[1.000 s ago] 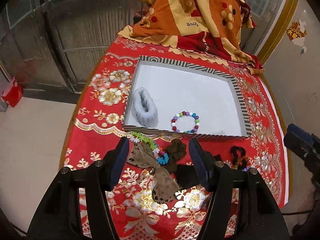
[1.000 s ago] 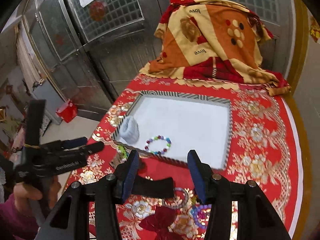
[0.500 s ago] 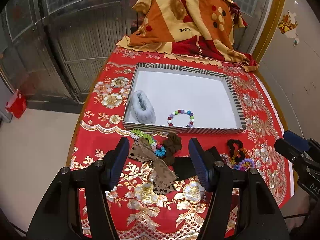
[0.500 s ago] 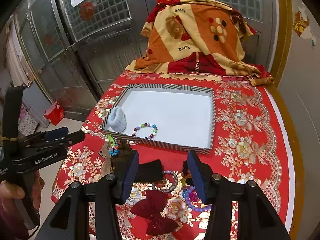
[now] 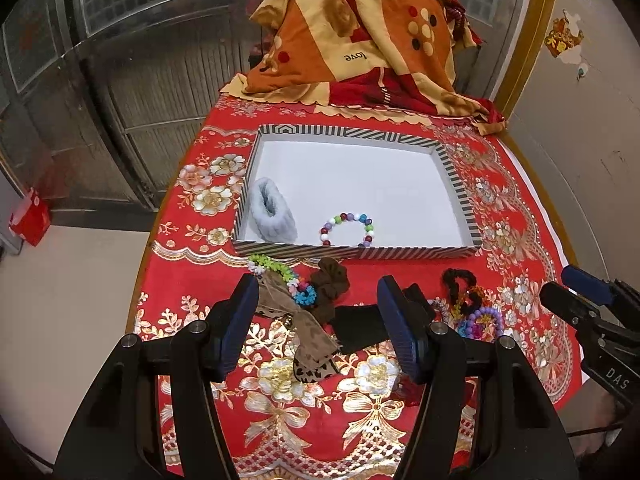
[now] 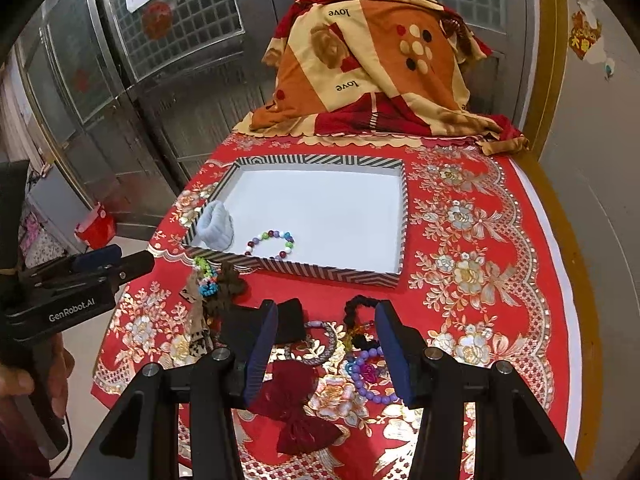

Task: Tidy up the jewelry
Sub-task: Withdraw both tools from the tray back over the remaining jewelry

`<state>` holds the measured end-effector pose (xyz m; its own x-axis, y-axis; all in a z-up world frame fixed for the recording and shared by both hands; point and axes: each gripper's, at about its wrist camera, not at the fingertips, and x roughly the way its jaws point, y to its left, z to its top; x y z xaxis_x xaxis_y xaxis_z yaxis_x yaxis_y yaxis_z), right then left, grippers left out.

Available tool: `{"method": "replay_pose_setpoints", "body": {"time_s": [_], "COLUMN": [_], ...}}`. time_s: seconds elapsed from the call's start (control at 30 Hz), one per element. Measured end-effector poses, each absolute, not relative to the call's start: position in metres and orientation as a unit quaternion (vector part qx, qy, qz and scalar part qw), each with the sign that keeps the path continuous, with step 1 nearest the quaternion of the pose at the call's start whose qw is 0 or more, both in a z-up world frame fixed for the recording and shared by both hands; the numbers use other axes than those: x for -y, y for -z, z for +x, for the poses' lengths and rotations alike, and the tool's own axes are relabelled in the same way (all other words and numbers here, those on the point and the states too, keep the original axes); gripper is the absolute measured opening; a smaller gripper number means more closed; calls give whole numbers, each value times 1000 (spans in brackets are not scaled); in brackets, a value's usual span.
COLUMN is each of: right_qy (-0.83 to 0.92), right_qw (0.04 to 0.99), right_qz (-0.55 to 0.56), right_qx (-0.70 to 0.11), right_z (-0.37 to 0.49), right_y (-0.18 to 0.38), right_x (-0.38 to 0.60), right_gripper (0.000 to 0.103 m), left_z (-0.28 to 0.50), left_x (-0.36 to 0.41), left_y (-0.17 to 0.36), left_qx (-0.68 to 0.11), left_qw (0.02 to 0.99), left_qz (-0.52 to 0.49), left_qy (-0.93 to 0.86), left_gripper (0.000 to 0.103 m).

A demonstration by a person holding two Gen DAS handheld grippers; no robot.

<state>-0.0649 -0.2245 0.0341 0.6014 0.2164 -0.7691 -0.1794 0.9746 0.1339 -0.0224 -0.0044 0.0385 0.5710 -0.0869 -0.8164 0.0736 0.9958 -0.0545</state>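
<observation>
A striped-rim white tray (image 5: 456, 184) (image 6: 404, 216) holds a fluffy grey scrunchie (image 5: 270, 210) (image 6: 216, 228) and a multicoloured bead bracelet (image 5: 347, 229) (image 6: 271, 244). In front of it lie a green and blue bead string (image 5: 280, 274), a brown scrunchie (image 5: 328, 284), a leopard bow (image 5: 308, 340), a black pouch (image 5: 358, 324) (image 6: 290, 320), a black scrunchie (image 6: 358, 312), a purple bead bracelet (image 6: 366, 376) and a dark red bow (image 6: 296, 408). My left gripper (image 5: 314, 320) is open above the bow. My right gripper (image 6: 326, 354) is open above the bracelets.
A red floral cloth (image 5: 200, 200) covers the table; its left edge drops to the floor. A folded orange blanket (image 5: 360, 40) sits at the far end. A metal gate (image 5: 120, 80) stands on the left, and a wall on the right.
Both grippers have pulled back and up from the tray, so more of the table and the loose jewelry shows. Both stay open and empty. Nothing on the table has moved.
</observation>
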Motion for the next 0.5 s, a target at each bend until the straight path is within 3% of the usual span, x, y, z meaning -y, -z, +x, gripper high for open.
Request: {"method": "replay_pose_setpoints", "body": {"time_s": [0.5], "right_qy": [-104], "right_qw": [886], "right_qz": [36], "right_qx": [-451], "right_z": [-58], "right_y": [-28], "right_x": [231], "right_gripper": [48], "left_z": [-22], "left_x": [9], "left_y": [-32], "left_qx": [-469], "left_qw": [882], "left_qz": [-4], "left_qy": [49], "left_gripper": [61]}}
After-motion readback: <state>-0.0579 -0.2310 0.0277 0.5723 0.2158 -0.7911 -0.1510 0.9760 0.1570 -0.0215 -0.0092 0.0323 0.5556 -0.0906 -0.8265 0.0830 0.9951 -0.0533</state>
